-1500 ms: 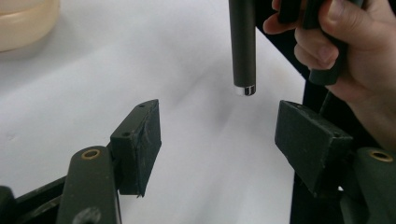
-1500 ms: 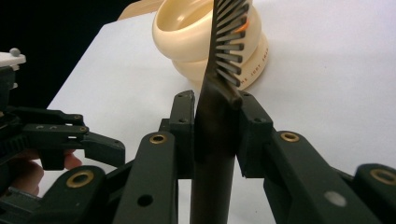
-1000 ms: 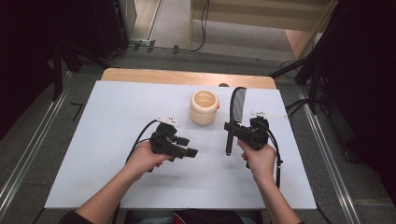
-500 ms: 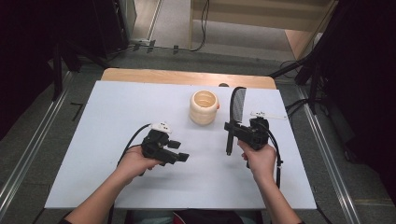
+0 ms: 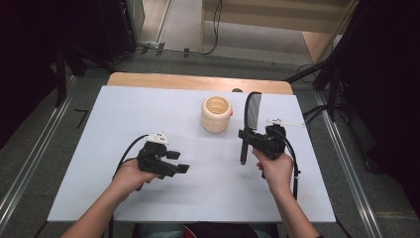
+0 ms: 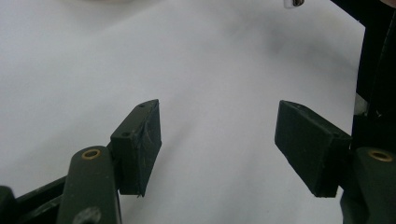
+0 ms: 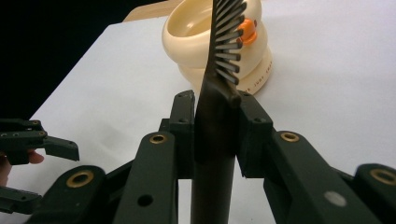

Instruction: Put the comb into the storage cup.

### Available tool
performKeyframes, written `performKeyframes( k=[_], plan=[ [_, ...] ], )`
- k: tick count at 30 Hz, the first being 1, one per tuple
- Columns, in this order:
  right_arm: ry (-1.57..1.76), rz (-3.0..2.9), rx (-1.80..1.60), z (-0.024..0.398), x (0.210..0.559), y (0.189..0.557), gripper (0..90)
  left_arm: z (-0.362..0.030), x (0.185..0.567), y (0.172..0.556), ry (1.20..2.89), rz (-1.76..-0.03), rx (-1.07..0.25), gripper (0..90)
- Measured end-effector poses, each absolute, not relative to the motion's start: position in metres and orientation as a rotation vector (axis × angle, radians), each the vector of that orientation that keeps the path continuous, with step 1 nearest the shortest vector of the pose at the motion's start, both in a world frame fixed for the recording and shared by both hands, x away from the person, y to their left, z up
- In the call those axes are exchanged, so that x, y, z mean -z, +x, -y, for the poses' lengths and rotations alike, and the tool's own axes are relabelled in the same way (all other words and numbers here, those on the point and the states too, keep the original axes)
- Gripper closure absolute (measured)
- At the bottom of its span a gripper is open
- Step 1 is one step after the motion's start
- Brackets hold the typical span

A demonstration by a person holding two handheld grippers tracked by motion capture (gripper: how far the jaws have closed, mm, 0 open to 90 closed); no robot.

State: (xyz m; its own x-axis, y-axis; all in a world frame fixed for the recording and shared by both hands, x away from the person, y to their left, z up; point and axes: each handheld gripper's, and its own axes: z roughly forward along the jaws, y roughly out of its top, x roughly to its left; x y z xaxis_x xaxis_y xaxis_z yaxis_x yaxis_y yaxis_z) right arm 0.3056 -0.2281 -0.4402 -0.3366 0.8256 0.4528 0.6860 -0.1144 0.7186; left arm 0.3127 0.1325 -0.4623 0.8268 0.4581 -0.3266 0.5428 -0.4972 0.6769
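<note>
A black comb (image 5: 253, 110) stands nearly upright over the white table (image 5: 148, 109), its handle clamped in my right gripper (image 5: 246, 136). In the right gripper view both jaws press on the comb's handle (image 7: 215, 140), and its teeth rise in front of a cream ribbed cup (image 7: 187, 44) with an orange knob. The cup (image 5: 216, 114) sits at the table's far middle, just left of the comb. My left gripper (image 5: 179, 167) hovers low at the front left, open, with only bare table between its jaws (image 6: 219, 135). The left gripper (image 7: 32, 149) also appears at the left edge of the right gripper view.
A thin white object (image 5: 285, 122) lies on the table just behind the right gripper. A wooden strip (image 5: 198, 82) borders the table's far edge. Dark floor, metal rails and cables surround the table.
My left gripper has drifted left and back toward the person, staying open. The right gripper and the comb have held still.
</note>
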Motion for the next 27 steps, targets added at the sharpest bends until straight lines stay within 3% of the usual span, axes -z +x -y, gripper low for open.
performKeyframes(
  k=[27],
  plan=[
    [1.646,-1.996,-1.464,0.217,0.434,0.315,69.8,-0.188,0.465,0.297,2.127,-0.89,0.064,32.2]
  ],
)
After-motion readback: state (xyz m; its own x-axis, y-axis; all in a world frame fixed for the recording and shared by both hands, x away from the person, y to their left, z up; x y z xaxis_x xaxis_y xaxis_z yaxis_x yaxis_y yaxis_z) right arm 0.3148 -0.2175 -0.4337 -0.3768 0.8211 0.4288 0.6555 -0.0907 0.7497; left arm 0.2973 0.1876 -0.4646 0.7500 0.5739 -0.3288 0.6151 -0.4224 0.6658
